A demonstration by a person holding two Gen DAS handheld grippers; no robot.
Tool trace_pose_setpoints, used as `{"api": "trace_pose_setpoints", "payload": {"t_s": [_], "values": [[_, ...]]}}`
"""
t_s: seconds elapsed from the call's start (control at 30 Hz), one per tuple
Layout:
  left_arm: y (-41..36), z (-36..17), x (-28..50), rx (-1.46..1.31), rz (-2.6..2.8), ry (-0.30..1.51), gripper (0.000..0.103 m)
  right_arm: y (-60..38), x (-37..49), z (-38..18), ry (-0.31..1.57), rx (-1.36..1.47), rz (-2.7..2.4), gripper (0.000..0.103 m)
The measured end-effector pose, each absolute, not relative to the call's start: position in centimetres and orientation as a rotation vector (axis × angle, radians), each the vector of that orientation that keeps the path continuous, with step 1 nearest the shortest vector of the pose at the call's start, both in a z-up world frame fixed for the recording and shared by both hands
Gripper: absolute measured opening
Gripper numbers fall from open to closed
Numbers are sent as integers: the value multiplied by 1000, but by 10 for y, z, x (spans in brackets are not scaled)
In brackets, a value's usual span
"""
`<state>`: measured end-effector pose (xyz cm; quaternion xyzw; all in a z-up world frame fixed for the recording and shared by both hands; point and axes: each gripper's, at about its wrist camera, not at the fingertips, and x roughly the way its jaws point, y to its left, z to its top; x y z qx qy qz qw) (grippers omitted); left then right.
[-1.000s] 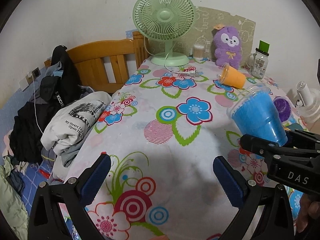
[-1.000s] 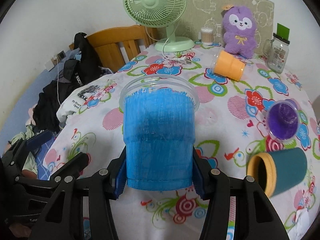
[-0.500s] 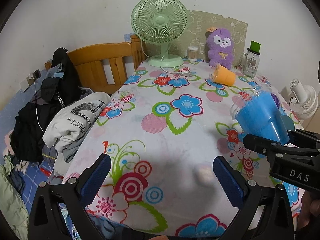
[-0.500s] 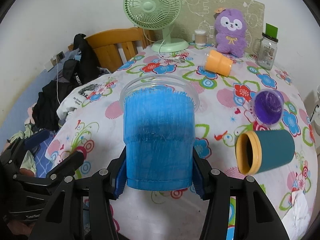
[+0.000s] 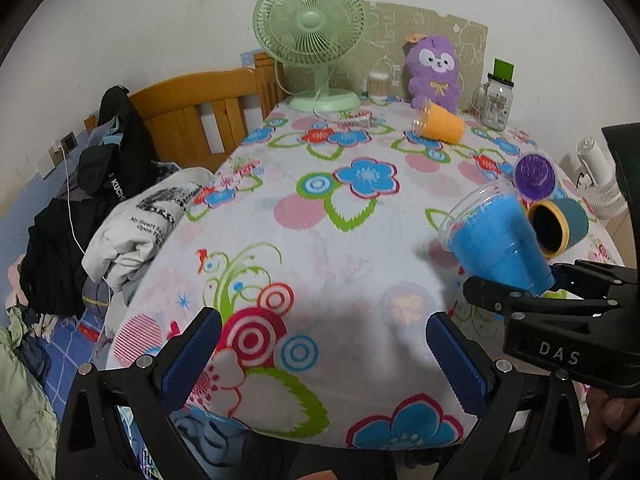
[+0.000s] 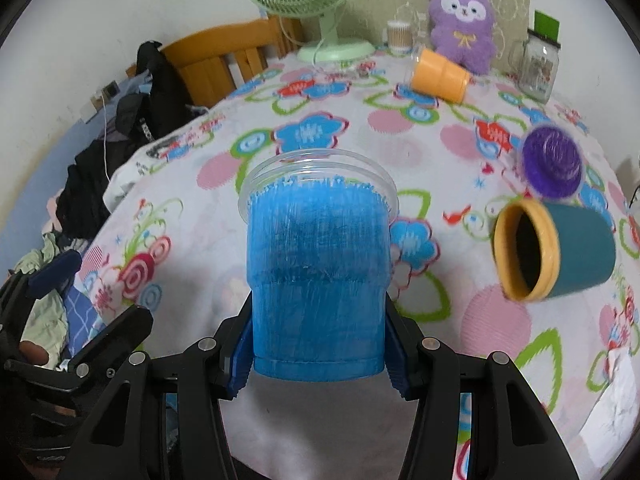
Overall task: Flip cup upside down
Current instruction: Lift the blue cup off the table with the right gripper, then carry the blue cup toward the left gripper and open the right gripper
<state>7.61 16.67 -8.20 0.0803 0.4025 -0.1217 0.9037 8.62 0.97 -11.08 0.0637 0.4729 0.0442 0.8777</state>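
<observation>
My right gripper (image 6: 318, 364) is shut on a blue plastic cup (image 6: 318, 280) near its base. The cup's clear rim points forward and away from me, above the flowered tablecloth (image 6: 320, 136). In the left wrist view the same blue cup (image 5: 496, 242) hangs tilted at the right, mouth toward the upper left, held by the right gripper (image 5: 532, 292). My left gripper (image 5: 324, 354) is open and empty above the table's near edge.
A teal mug with a yellow rim (image 6: 554, 250) lies on its side at the right. A purple cup (image 6: 552, 164) is behind it and an orange cup (image 6: 440, 76) lies further back. A green fan (image 5: 310, 36), plush toy (image 5: 434, 68), glass jar (image 5: 496, 98) stand at the back. A clothes-covered chair (image 5: 120, 168) is left.
Both grippers have drawn back toward the table's near edge. The blue cup stays gripped and sits lower and closer over the tablecloth; the teal mug now shows in the left wrist view.
</observation>
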Motion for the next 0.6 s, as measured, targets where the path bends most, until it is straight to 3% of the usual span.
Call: {"api": "trace_pose_setpoints", "payload": {"t_s": [0.17,0.3,0.37,0.6], "values": [[162,-91,72,180,-264,855,103,9,81,-125,1020,129,74,60],[161,-91,72,174,-269,859,103,6,80,-126,1023,118,55,78],[161,-90,72,171,-267,856,103,3,79,-123,1009,122,55,81],[159,-82,71,170,-270,839,103,-6,74,-114,989,160,90,85]]}}
